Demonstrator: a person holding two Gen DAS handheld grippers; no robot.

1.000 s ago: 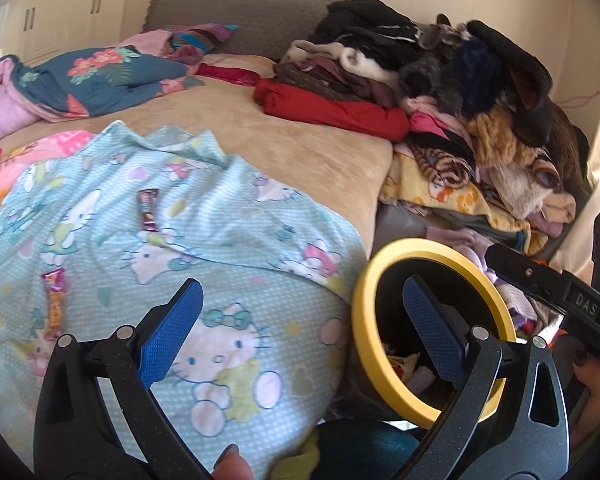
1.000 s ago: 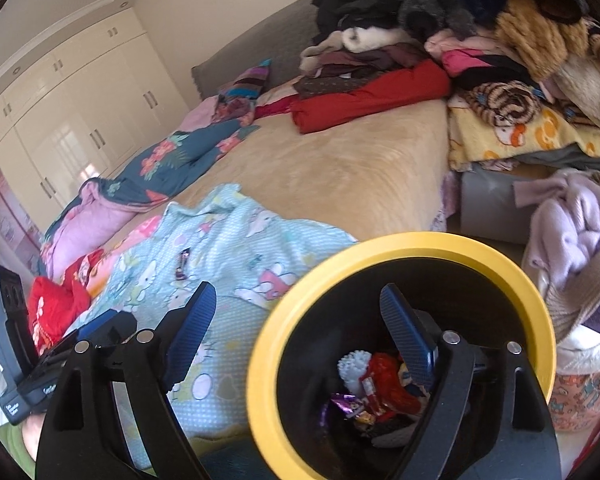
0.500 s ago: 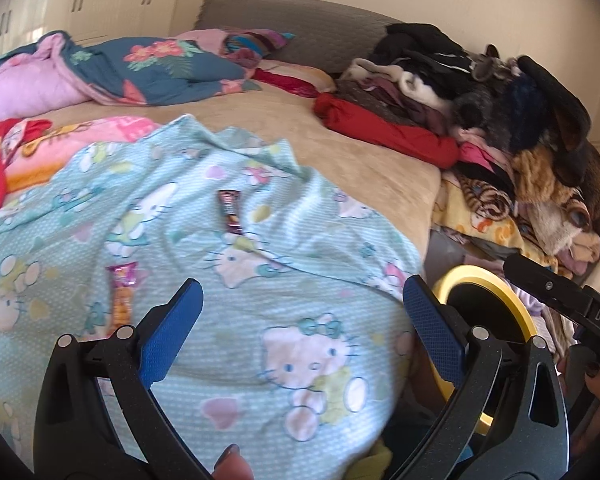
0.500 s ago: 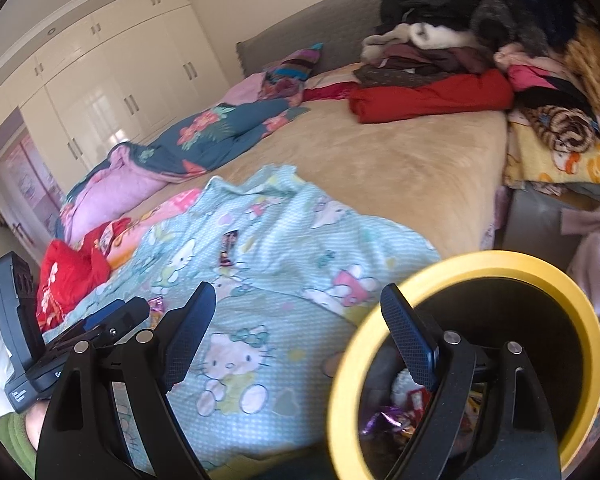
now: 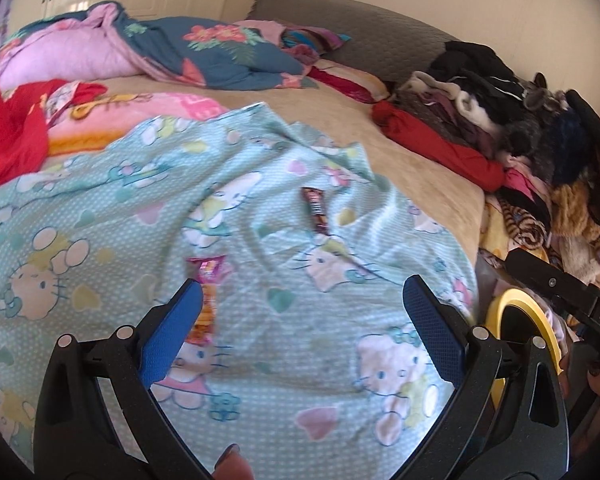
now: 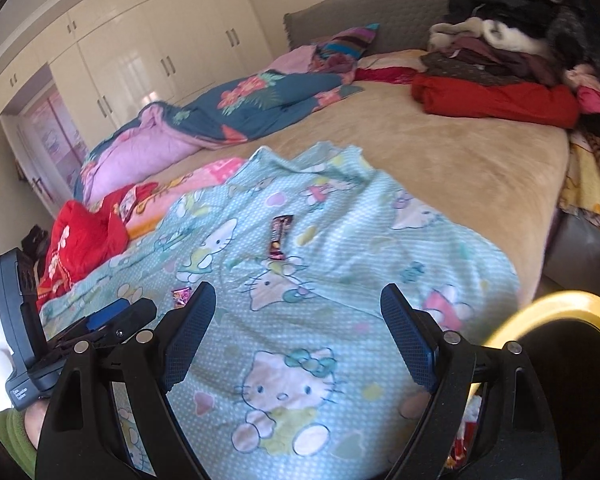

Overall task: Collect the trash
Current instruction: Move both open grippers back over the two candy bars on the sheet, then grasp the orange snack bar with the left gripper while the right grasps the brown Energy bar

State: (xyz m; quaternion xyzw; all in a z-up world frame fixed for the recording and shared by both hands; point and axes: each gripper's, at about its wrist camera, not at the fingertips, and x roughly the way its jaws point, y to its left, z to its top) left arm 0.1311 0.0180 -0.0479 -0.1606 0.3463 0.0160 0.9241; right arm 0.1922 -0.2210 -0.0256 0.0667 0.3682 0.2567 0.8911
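Lying on the pale blue cartoon-cat blanket (image 5: 284, 320) are two pieces of trash. A dark brown candy wrapper (image 5: 315, 211) rests lengthwise near the blanket's middle, and a pink and orange wrapper (image 5: 206, 292) lies nearer the cameras and to the left of the brown one, well apart from it. In the right wrist view the brown wrapper (image 6: 280, 237) sits plainly on the blanket, while only the pink end of the other wrapper (image 6: 181, 295) shows past a fingertip.

Above the blanket's near part hangs the left gripper (image 5: 302, 312), its blue-padded jaws spread wide with nothing between them; the pink and orange wrapper sits just beside its left pad. Next to it the right gripper (image 6: 298, 320) also hangs over the blanket, jaws released and empty, pointing towards the brown wrapper.

At the blanket's right edge, off the side of the bed (image 5: 420, 168), stands a black bin with a yellow rim (image 6: 560, 308), with bright scraps visible inside it low in the right wrist view. A folded red garment (image 6: 496, 100) and a heap of dark clothes (image 5: 500, 92) lie beyond the blanket on the bed's far right. A blue floral quilt (image 6: 252, 108) is bunched beyond the blanket's far left, before white wardrobe doors (image 6: 140, 60).
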